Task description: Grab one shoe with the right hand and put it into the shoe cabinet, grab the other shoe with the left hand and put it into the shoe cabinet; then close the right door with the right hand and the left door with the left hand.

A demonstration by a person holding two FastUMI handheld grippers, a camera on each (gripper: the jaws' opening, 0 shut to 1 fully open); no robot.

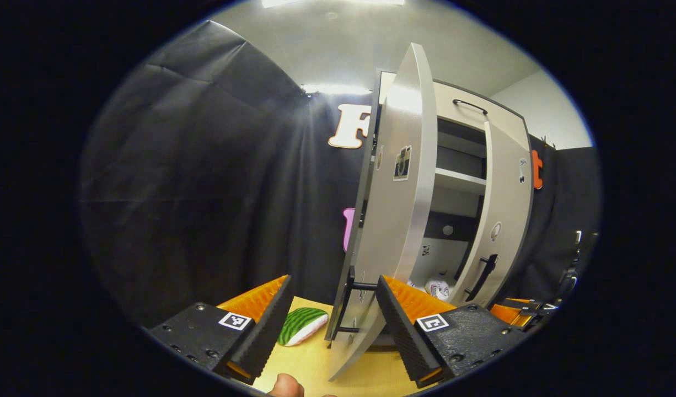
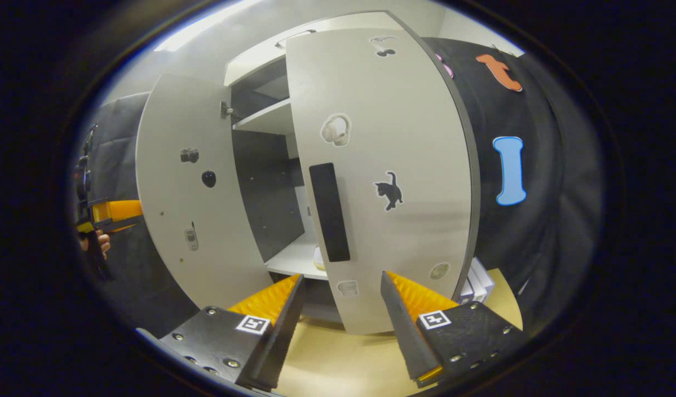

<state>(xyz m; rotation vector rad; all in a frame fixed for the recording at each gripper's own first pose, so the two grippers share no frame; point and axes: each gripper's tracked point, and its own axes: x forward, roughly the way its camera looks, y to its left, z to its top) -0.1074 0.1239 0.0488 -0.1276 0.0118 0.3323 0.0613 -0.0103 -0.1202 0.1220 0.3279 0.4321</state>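
The shoe cabinet (image 1: 465, 182) stands on the light wooden table (image 1: 310, 364) with both doors swung out. In the left gripper view a white shoe with a dark pattern (image 1: 437, 286) lies on the bottom shelf, seen through the gap between the doors; in the right gripper view something pale sits on that shelf behind the door edge, too hidden to name. I judge that the shoes are in and the step in hand is closing the doors, the right one first.

The right door (image 2: 382, 182) stands close in front of the right gripper (image 2: 342, 306), its black handle (image 2: 330, 212) just above the fingers. The jaws are wide apart and hold nothing. To do this well, I would not grasp the handle but lay one finger flat against the outer face of the door near its free edge, low down, and push along the arc of the hinge, slowly, so the door does not bounce open again.

The left door (image 1: 396, 220) is almost edge-on to the left gripper (image 1: 335, 309), whose fingers are also spread wide and empty; the door's edge sits between them, not touched as far as I can tell. This gripper should stay outside the swing of the door and push on the outer face.

A green striped watermelon-like toy (image 1: 302, 325) lies on the table beside the left door, on its outer side. It looks clear of the closing path.
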